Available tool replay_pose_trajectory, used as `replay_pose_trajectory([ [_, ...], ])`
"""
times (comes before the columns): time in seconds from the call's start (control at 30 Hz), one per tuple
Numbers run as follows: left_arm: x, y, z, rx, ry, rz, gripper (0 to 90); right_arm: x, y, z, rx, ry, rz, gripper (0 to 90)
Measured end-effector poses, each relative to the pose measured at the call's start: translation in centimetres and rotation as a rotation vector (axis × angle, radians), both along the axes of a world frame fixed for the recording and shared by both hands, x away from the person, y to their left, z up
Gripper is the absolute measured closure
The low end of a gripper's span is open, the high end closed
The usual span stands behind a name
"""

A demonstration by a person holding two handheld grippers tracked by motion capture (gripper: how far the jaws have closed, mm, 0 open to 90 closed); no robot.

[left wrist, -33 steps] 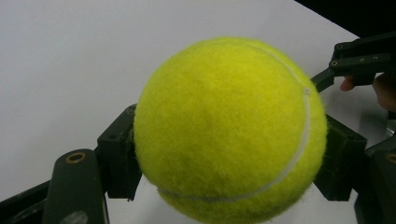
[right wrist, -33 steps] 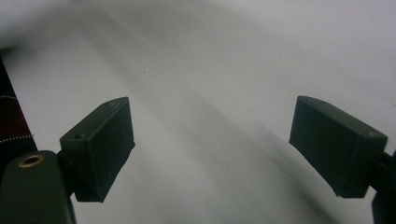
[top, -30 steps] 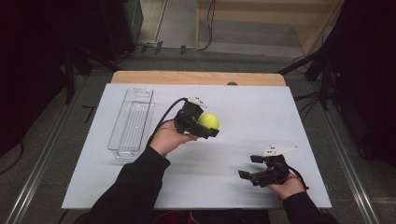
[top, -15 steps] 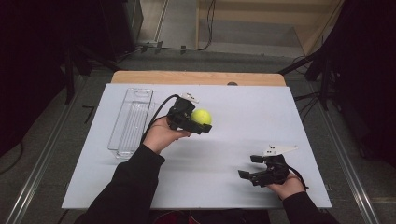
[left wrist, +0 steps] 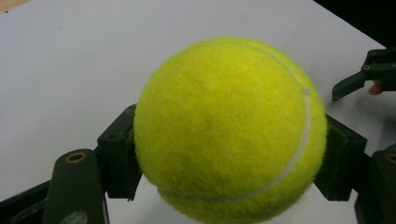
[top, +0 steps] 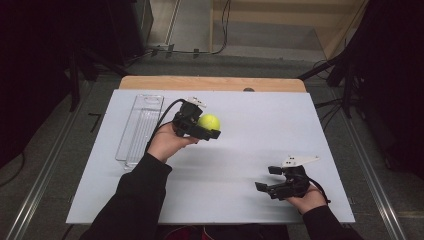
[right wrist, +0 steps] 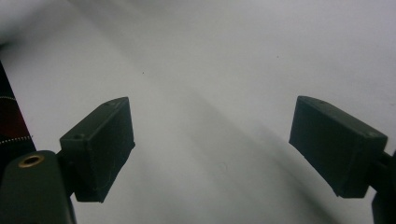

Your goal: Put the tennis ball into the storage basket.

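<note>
L gripper (top: 202, 131) clamps tennis ball (top: 209, 122) | R gripper (top: 270, 178) jaws apart

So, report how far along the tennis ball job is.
Done: the left gripper has its fingers clamped on the tennis ball, which is lifted clear of the white table. In hand: the ball hangs beside the clear plastic tray. Left: setting it down, probably in that tray, which holds nothing yet. The right gripper rests open near the table's front edge.
</note>
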State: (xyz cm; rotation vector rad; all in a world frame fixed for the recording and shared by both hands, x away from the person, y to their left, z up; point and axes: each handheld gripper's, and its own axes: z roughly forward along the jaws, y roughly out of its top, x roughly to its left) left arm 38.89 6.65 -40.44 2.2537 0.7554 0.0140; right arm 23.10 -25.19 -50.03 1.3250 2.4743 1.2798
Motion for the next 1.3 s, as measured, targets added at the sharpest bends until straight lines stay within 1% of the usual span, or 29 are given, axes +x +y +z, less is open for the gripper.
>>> replay_pose_trajectory([
  [0.07, 0.1, 0.2, 0.0, -0.006, 0.0, 0.009, 25.6, 0.0, 0.0, 0.0, 0.0, -0.001, 0.0, 12.0],
  [0.17, 0.3, 0.7, 0.2, 0.0, 0.0, 0.016, 25.6, 0.0, 0.0, 0.0, 0.0, -0.001, 0.0, 12.0],
  [0.3, 0.5, 1.1, 0.2, -0.006, 0.003, 0.031, 25.6, 0.0, 0.0, 0.0, 0.0, -0.003, 0.0, 12.0],
  [0.57, 0.8, 2.0, 0.3, 0.0, 0.002, 0.052, 25.6, 0.0, 0.0, 0.0, -0.001, -0.005, 0.0, 12.0],
  [0.73, 1.1, 2.6, 0.5, -0.006, 0.001, 0.067, 25.6, 0.0, 0.0, 0.1, -0.001, -0.005, -0.002, 12.0],
  [1.13, 1.6, 3.9, 0.6, 0.001, 0.0, 0.099, 25.6, 0.0, 0.0, 0.0, -0.003, -0.004, -0.001, 12.0],
  [1.3, 1.8, 4.7, 0.8, 0.003, -0.004, 0.119, 25.6, -0.1, 0.0, 0.1, -0.002, -0.005, -0.002, 12.0],
])
